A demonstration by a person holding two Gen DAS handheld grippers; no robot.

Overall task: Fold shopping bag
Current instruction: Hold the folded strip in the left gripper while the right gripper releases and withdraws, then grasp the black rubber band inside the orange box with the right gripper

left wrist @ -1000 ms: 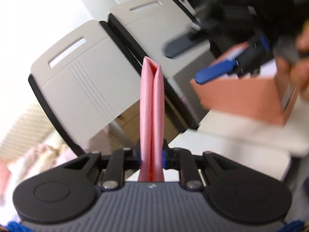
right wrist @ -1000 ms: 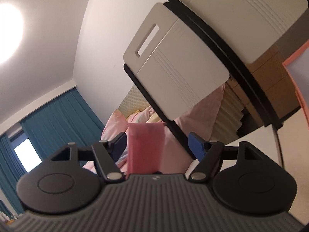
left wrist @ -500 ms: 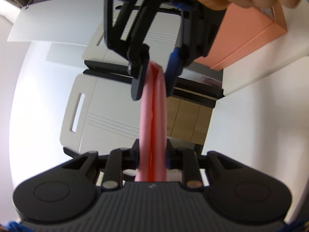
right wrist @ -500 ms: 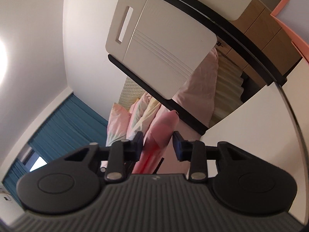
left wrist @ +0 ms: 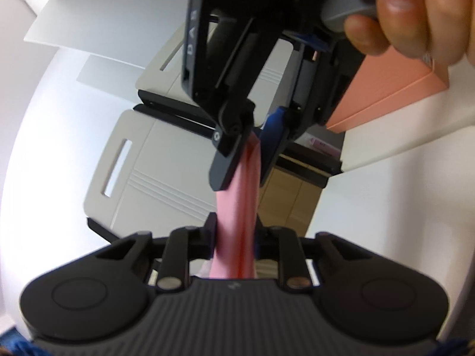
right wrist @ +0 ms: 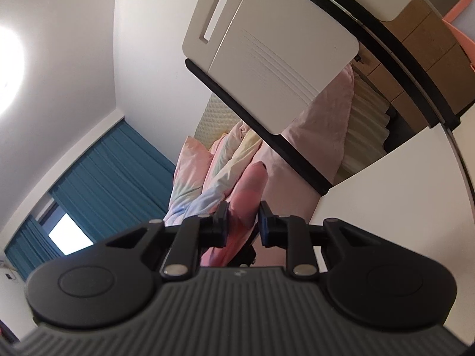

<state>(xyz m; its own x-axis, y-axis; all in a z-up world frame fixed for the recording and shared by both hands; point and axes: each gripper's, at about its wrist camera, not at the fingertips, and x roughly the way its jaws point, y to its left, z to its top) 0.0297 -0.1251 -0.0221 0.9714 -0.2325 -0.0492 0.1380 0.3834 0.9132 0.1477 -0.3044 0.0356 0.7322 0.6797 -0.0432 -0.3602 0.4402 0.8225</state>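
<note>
The pink shopping bag is a narrow folded strip held up in the air. My left gripper is shut on its lower end. My right gripper comes in from above in the left wrist view, its jaws closed around the strip's top end, with the person's hand behind it. In the right wrist view the pink bag sticks up between the jaws of my right gripper, which press on it.
Two white chairs with black frames stand behind a white table. A salmon box sits on the table. The right wrist view shows a chair back, pink bedding and blue curtains.
My right gripper moved in over the strip's top end and narrowed its jaws onto it. My left gripper kept its hold and tilted upward.
</note>
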